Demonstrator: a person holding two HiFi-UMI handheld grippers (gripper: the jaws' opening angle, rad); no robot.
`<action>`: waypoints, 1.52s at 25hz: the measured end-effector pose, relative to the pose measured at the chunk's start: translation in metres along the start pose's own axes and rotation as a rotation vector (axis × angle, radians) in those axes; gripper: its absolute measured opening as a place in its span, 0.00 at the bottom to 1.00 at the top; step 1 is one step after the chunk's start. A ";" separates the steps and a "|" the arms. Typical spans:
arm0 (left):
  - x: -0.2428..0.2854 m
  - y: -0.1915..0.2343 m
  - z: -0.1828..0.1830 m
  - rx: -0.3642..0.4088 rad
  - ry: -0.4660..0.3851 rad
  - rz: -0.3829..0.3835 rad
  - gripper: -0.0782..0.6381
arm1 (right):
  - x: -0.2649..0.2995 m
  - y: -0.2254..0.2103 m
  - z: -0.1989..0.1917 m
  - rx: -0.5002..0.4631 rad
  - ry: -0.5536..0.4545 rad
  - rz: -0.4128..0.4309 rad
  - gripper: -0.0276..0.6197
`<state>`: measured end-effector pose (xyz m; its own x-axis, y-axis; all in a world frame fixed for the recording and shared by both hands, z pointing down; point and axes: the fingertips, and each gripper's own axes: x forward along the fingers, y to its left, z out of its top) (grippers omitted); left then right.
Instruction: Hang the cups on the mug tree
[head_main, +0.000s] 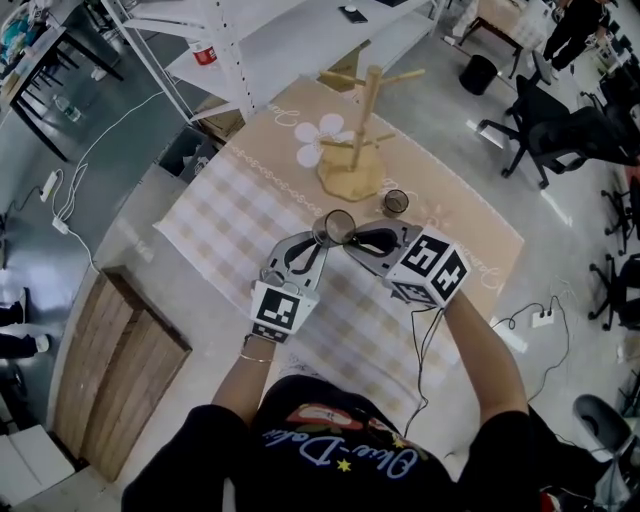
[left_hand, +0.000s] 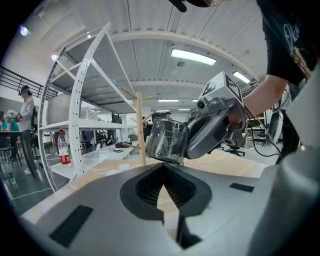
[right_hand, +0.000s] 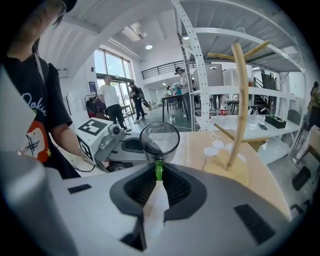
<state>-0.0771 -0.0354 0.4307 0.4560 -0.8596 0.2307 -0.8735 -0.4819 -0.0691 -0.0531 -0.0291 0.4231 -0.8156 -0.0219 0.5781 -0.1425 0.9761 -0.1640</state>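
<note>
My right claw (head_main: 352, 242) is clamped on the green handle (right_hand: 159, 169) of a clear glass cup (right_hand: 159, 142), pads pinching the handle from both sides. That cup is held off the table (head_main: 133, 236), over the checked cloth (head_main: 225, 232), with its open mouth tipped toward the right gripper view. My left claw (left_hand: 162, 167) has its tips together with nothing between them. It points at the held cup from the other side and sits just beside it; I can't tell if they touch. In the head view both claws meet at the cup, near the middle of the cloth and in front of the wooden mug tree (head_main: 361, 140). The tree stands upright on its base on the beige part of the cloth, next to a white flower print (head_main: 322, 139). A second cup (head_main: 396, 203), dark glass, stands upright on the cloth just right of the tree base. A white shelf rack (head_main: 262, 42) stands behind the table, with a red-label bottle (head_main: 203, 53) on it. People stand far back in both gripper views.
</note>
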 end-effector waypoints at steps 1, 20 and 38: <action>0.001 0.003 -0.001 -0.002 0.003 0.002 0.12 | 0.003 -0.002 0.001 0.007 -0.003 0.002 0.11; 0.022 0.056 -0.014 -0.028 0.026 0.045 0.12 | 0.043 -0.037 0.020 0.083 -0.049 0.026 0.11; 0.038 0.079 -0.020 -0.032 0.046 0.062 0.12 | 0.060 -0.059 0.027 0.138 -0.072 0.048 0.11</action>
<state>-0.1323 -0.1028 0.4531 0.3929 -0.8788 0.2710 -0.9052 -0.4214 -0.0542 -0.1082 -0.0939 0.4459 -0.8606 0.0043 0.5093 -0.1737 0.9375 -0.3014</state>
